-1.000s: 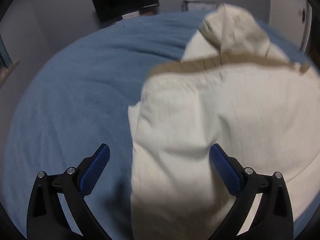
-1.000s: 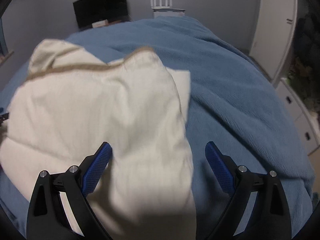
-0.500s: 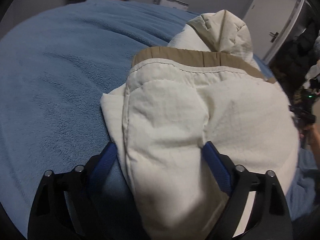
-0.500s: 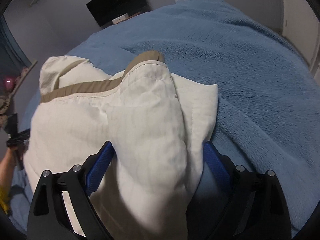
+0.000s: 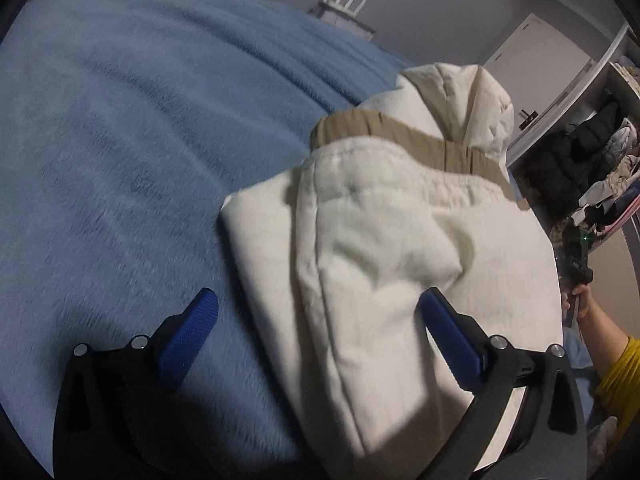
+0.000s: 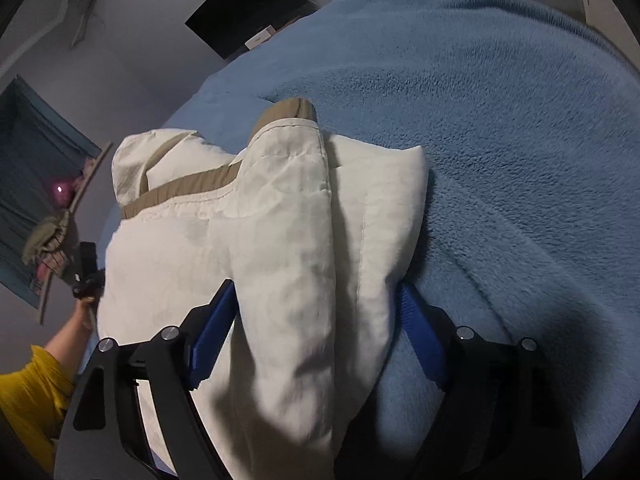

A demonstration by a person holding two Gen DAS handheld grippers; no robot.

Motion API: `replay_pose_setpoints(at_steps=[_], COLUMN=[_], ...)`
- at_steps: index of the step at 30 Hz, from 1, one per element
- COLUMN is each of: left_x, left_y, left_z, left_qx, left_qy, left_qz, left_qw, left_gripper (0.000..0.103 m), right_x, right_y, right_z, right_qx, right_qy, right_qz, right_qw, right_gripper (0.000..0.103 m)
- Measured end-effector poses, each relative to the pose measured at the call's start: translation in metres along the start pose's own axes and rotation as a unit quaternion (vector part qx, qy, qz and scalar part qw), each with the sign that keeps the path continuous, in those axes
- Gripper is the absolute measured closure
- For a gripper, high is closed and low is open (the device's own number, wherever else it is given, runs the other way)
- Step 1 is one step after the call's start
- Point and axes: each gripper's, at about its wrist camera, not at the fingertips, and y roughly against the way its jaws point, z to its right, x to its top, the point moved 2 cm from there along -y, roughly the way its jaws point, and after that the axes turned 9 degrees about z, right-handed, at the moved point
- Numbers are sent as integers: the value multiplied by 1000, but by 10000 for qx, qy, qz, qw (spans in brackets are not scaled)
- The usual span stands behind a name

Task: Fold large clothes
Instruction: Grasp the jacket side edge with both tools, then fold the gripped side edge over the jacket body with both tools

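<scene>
Lying on the blue fleece blanket [image 5: 120, 152] that covers the bed, the cream padded garment [image 5: 392, 248] is folded into a thick bundle, with its hood [image 5: 476, 108] at the far end and a tan band [image 5: 404, 130] running across just below that hood. The left tool [image 5: 316, 328] straddles the near left edge of the bundle: its jaws are opening, the left blue pad [image 5: 188, 336] stands clear over the blanket and the right pad sits at the cloth surface, so the fabric lies between them without being pinched. The right tool [image 6: 316, 320] straddles the near right fold of the same garment [image 6: 280, 240]; its jaws are closing, with a thick roll of cloth between the two blue pads [image 6: 212, 328], both pads lying against or just beside the fabric. Whether they press it firmly cannot be told. A folded side panel [image 6: 384, 208] juts out to the right over the blanket [image 6: 500, 120]. At the edge of each view a hand [image 5: 580, 304] with a mustard-yellow sleeve [image 5: 620, 380] holds the other tool's handle. A dark screen [image 6: 252, 8] stands against the far wall.
</scene>
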Motion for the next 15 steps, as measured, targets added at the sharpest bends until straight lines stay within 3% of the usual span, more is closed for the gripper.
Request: replay_pose_setpoints(at_steps=[3,8,11,15], left_x=[4,-10,-15,-7], left_y=[0,12,9,-11], left_z=[7,0,-10,0], left_qx=[-325,-818,-1086,-996], left_qy=[-8,225,468,491], left_qz=[131,-169,-254,-69], left_qw=[9994,9963,9927,9938], left_gripper=[27,40,41,34], right_x=[4,2,-1,7], right_y=[-5,2,8,-4], right_z=[0,6,11,10], right_qx=[53,254,468,562], right_qy=[-43,-152,-280,-335], right_qz=[44,7,35,83], right_qw=[10000,9996,9985,9978], right_gripper=[26,32,38,39])
